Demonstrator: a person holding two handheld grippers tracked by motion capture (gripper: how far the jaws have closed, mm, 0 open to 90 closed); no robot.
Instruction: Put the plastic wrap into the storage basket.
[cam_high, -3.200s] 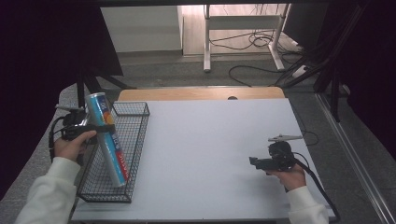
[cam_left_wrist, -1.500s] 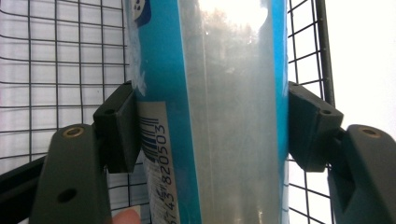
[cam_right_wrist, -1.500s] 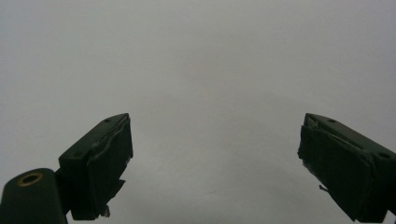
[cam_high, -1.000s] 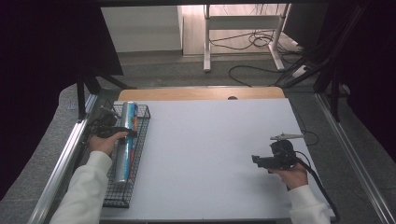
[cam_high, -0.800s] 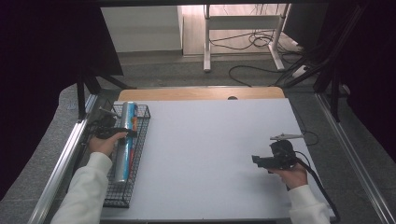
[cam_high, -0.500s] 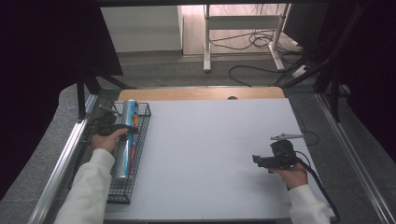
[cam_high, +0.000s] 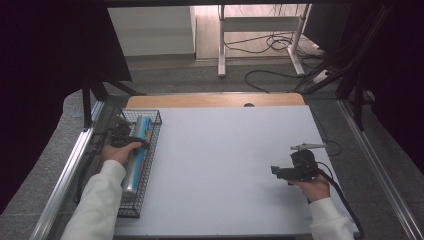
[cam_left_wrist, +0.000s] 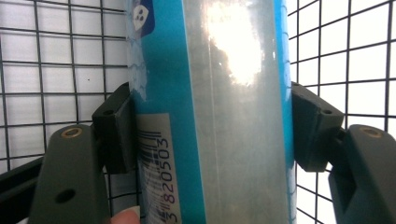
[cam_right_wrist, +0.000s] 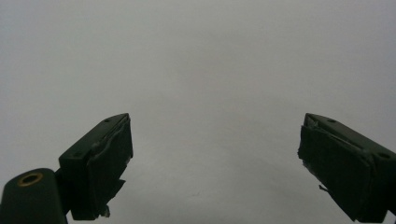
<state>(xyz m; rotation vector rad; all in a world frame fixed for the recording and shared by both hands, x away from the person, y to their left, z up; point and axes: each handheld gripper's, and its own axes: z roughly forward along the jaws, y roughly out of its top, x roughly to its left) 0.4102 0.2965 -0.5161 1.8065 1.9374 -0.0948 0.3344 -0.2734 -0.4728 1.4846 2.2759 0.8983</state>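
The tube (cam_high: 136, 155) is lying lengthwise in the wire basket (cam_high: 150, 165) at the table's (cam_high: 225, 165) left edge, with the right gripper (cam_high: 280, 172) sitting far right.

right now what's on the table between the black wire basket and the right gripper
Nothing: in the high view the white table top lies bare between the black wire basket and the right gripper.

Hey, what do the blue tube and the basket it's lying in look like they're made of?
The tube looks like glossy printed foil or film over card: a bright glare streak, silvery band and barcode label show. The basket appears to be thin black-coated metal wire, an open square grid. The left gripper clamps the tube.
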